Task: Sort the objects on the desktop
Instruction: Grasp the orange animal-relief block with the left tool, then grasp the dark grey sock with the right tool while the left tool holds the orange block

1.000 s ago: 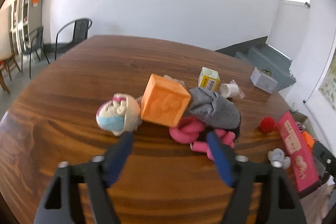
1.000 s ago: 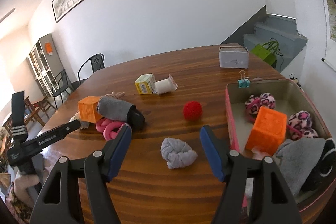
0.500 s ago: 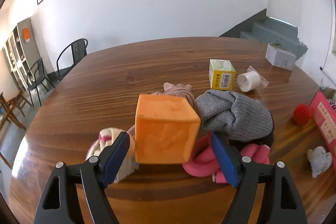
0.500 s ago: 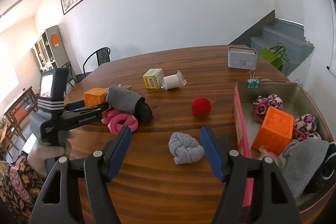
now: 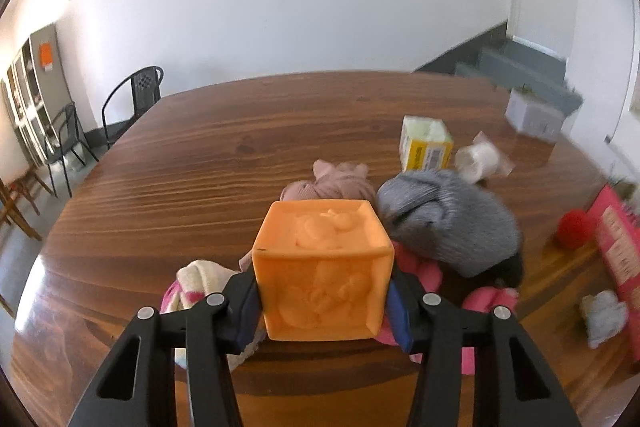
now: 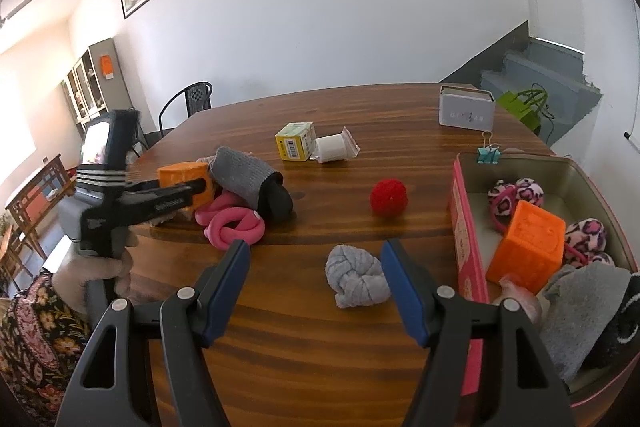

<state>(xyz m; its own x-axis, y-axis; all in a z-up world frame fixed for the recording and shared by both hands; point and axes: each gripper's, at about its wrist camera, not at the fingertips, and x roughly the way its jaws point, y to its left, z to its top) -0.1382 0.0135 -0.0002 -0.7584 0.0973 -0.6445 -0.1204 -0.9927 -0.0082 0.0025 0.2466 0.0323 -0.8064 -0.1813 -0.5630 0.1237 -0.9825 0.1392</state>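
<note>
Socks [image 5: 448, 223] crowd orange cube [image 5: 324, 267] seemingly clamped by left tool [image 5: 324, 307]; right tool [image 6: 316, 283] spread wide.

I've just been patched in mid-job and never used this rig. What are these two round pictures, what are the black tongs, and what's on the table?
There is no robot arm here: a person holds a two-finger gripper in each hand, and a fisheye camera on each looks forward along its fingers, hence the round pictures.

The left wrist view shows the left gripper shut on an orange cube. Behind it lie a grey sock bundle, a pink foam twist and a yellow carton.

The right wrist view shows the right gripper open and holding nothing, with a small grey cloth knot lying between its fingers on the wooden table. A red ball lies further off. To the right, a pink tin box already holds a second orange cube, leopard-print pompoms and a grey sock. This view also shows the left gripper from the side.
</note>
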